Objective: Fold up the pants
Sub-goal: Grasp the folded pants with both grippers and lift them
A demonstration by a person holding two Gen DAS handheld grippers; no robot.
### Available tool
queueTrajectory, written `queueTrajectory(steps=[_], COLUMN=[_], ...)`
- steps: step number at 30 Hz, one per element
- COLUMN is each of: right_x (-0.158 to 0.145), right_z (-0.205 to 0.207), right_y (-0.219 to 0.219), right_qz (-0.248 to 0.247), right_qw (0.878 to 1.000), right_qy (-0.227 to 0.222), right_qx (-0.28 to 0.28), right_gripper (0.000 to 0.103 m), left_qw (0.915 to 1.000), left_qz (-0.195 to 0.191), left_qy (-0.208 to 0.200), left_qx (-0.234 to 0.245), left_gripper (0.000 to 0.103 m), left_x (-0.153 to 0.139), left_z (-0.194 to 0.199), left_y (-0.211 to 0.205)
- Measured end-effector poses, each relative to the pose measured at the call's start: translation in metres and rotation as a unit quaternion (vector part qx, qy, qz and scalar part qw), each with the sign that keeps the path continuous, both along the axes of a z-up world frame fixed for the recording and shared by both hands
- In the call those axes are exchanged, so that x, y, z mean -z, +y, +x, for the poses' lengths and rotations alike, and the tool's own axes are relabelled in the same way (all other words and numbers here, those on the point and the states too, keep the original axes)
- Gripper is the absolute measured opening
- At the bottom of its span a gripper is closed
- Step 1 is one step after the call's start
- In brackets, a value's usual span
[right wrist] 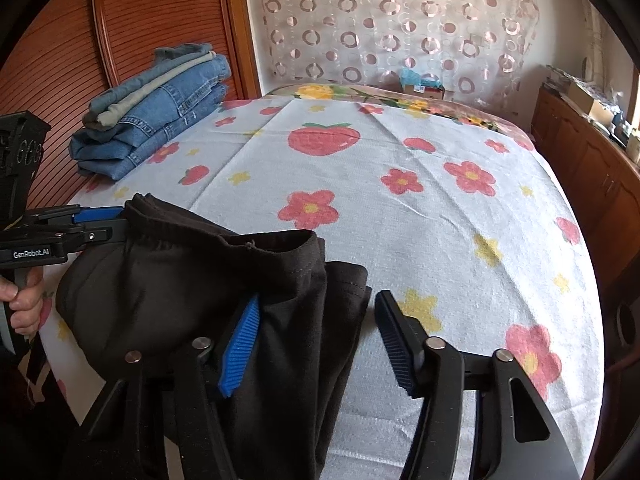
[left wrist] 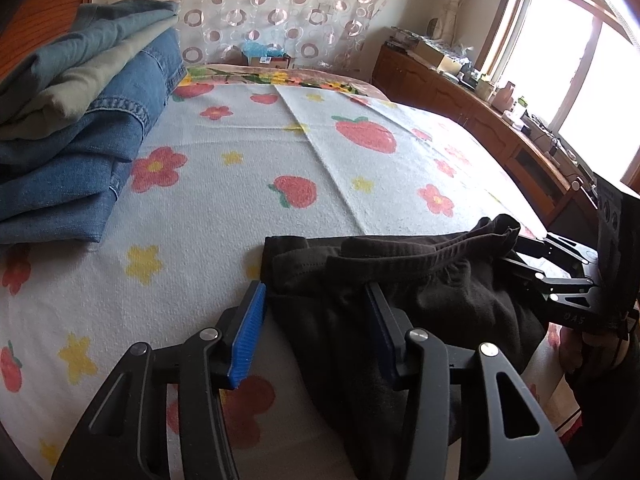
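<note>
Dark brown pants (left wrist: pixel 400 280) lie bunched at the near edge of the bed; they also show in the right wrist view (right wrist: pixel 192 280). My left gripper (left wrist: pixel 316 300) is open, its fingers straddling the pants' left end, blue pad (left wrist: pixel 248 332) on the sheet beside the cloth. My right gripper (right wrist: pixel 316 320) is open, its fingers on either side of the pants' right end. In the left wrist view the right gripper (left wrist: pixel 560 276) reaches in at the pants' far right; in the right wrist view the left gripper (right wrist: pixel 80 228) sits at the waistband.
A stack of folded jeans (left wrist: pixel 80 128) sits at the bed's far left corner, also in the right wrist view (right wrist: pixel 152 112). The bed sheet (right wrist: pixel 400 208) has strawberries and flowers. A wooden cabinet (left wrist: pixel 480 120) runs along the right, under a window.
</note>
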State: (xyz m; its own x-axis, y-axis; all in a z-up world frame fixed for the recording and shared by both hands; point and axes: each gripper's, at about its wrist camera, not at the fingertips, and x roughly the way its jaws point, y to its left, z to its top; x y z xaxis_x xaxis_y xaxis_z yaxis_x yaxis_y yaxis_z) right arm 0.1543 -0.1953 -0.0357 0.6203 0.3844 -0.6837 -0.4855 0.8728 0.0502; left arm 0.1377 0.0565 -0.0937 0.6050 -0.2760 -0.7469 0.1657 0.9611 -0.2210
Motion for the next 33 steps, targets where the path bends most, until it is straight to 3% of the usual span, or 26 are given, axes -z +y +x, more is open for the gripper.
queueTrajectory(steps=[6, 7, 10, 13, 18, 33], right_x=[-0.001, -0.001, -0.001, -0.001, -0.003, -0.028], right_z=[-0.003, -0.004, -0.004, -0.004, -0.009, -0.038], right_y=[0.001, 0.001, 0.002, 0.002, 0.002, -0.009], right_qz=[0.008, 0.01, 0.013, 0.018, 0.025, 0.064], right_qw=[1.0, 1.0, 1.0, 1.0, 1.0, 0.996], right_qy=[0.002, 0.002, 0.004, 0.005, -0.006, -0.054], right_qx=[-0.017, -0.018, -0.022, -0.021, -0.018, -0.013], right_gripper=[0.036, 0.035, 0.028, 0.022, 0.014, 0.012], left_qw=[0.9999, 0.9999, 0.9998, 0.9997, 0.999, 0.994], left_qz=[0.013, 0.011, 0.0, 0.007, 0.005, 0.01], left_qy=[-0.006, -0.006, -0.009, -0.021, -0.043, -0.105], left_qx=[0.001, 0.007, 0.015, 0.013, 0.015, 0.031], left_gripper=[0.05, 0.041, 0.026, 0.019, 0.016, 0.016], left_x=[0.001, 0.001, -0.001, -0.006, -0.019, -0.064], left_z=[0.0, 0.0, 0.0, -0.003, -0.009, -0.035], left_y=[-0.004, -0.005, -0.007, -0.012, -0.014, -0.028])
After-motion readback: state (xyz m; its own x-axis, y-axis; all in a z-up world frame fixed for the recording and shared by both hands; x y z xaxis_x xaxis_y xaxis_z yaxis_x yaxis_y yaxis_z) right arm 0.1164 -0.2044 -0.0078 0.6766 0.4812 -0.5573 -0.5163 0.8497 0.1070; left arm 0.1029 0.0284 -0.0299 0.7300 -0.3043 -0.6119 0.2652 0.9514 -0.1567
